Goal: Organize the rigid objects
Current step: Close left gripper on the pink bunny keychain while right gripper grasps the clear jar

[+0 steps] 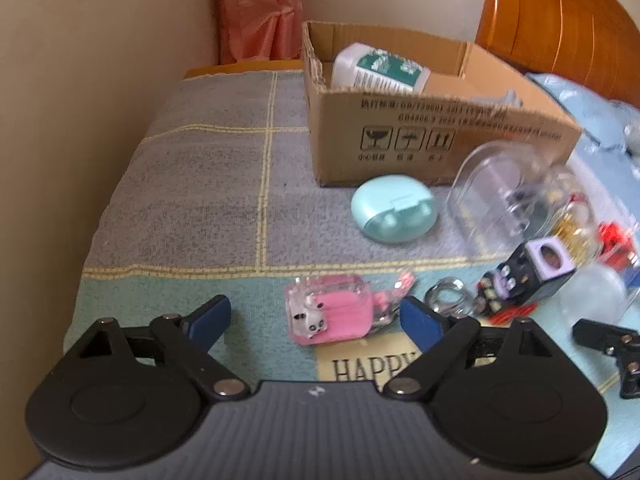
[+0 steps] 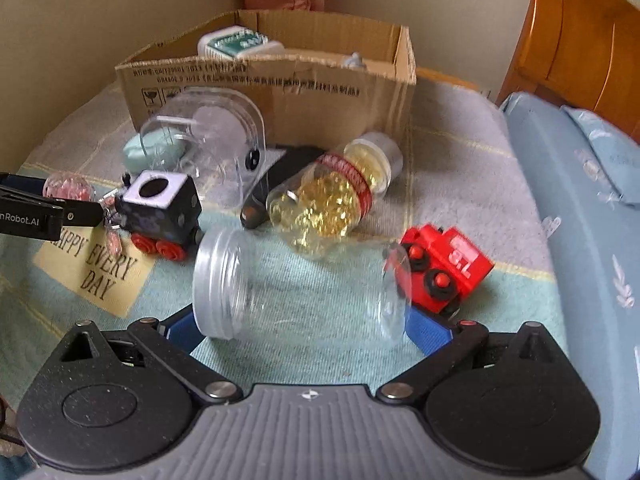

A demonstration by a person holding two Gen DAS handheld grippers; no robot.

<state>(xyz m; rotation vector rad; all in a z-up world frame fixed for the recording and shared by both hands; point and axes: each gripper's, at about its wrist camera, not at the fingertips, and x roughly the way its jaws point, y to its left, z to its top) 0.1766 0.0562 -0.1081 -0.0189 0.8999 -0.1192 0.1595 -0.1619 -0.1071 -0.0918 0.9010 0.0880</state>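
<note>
A pink case with a panda charm (image 1: 332, 314) lies on the checked bed cover between the blue pads of my left gripper (image 1: 316, 320). The jaws stand open and the pads are clear of the case. Its keyring (image 1: 446, 296) trails right, past the right pad. An empty clear jar (image 2: 296, 284) lies on its side across the tips of my right gripper (image 2: 304, 328). Its ends overlap both pads, and I cannot tell whether they press on it. The cardboard box (image 1: 440, 140) behind holds a white and green bottle (image 1: 380, 68).
Loose on the cover lie a mint earbud case (image 1: 394, 208), a clear dome cover (image 2: 216, 140), a black toy train (image 2: 160, 212), a red toy train (image 2: 444, 268) and a bottle of golden capsules (image 2: 332, 200). A wall (image 1: 60, 120) runs left; a wooden headboard (image 2: 580, 40) stands right.
</note>
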